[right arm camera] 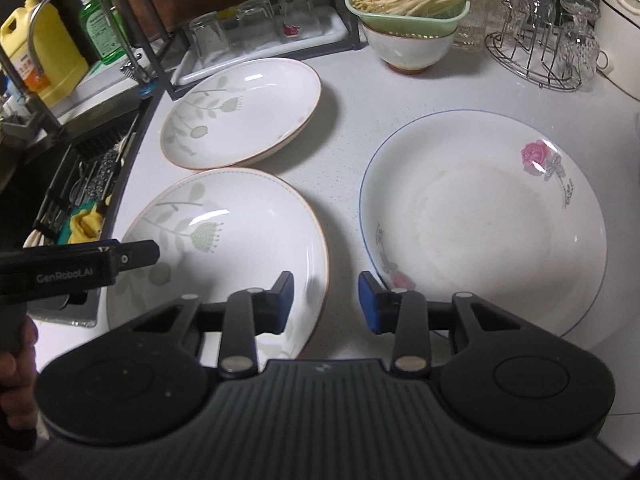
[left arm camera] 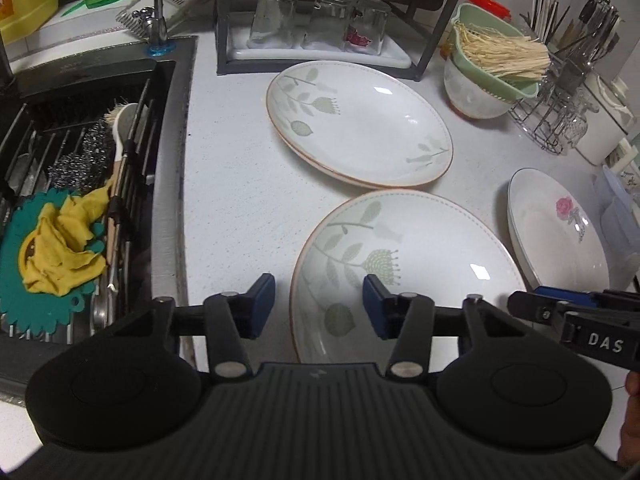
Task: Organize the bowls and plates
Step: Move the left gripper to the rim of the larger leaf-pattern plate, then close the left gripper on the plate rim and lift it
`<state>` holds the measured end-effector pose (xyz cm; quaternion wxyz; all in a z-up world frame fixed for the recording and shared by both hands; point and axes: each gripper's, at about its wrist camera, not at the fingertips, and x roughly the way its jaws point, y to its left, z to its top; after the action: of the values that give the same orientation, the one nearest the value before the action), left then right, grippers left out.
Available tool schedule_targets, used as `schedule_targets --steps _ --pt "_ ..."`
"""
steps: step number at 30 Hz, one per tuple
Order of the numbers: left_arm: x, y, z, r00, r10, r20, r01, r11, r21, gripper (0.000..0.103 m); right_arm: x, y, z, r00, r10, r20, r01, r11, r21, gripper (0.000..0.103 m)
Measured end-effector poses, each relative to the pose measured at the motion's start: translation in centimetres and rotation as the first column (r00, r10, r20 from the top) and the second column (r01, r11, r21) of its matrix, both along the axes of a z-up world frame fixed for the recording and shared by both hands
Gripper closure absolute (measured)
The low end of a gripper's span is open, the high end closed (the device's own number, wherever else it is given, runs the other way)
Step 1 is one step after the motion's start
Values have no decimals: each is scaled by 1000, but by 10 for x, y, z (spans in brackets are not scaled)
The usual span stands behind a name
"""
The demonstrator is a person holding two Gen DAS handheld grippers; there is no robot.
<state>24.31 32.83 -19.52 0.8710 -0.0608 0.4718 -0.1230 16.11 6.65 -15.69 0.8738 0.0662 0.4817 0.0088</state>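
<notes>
Three plates lie on the white counter [left arm camera: 232, 200]. The near leaf-pattern plate [left arm camera: 420, 260] [right arm camera: 224, 232] sits in front of the far leaf-pattern plate [left arm camera: 360, 124] [right arm camera: 244, 112], and a rose plate [left arm camera: 556, 236] [right arm camera: 480, 216] lies to the right. A white bowl [left arm camera: 476, 96] [right arm camera: 408, 48] at the back carries a green colander [right arm camera: 404, 20]. My left gripper [left arm camera: 319, 306] is open, its jaws straddling the near leaf plate's left rim without pressing. My right gripper [right arm camera: 326, 302] is open over the gap between that plate's right rim and the rose plate.
A sink [left arm camera: 100, 160] with a rack, brushes and a yellow cloth borders the counter on the left. A dark rack with upturned glasses [left arm camera: 320, 20] stands behind the plates. A wire stand with glassware [right arm camera: 536, 60] and a utensil holder [left arm camera: 576, 20] fill the back right.
</notes>
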Motion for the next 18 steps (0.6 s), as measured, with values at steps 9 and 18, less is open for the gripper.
schedule_targets --steps 9,18 --pt "13 -5 -8 999 -33 9 33 999 -36 53 12 -11 -8 999 -25 28 24 999 45 81" --pt "19 -1 -17 999 -19 -30 16 993 -113 53 24 -13 -18 1000 1 29 -4 993 115 87"
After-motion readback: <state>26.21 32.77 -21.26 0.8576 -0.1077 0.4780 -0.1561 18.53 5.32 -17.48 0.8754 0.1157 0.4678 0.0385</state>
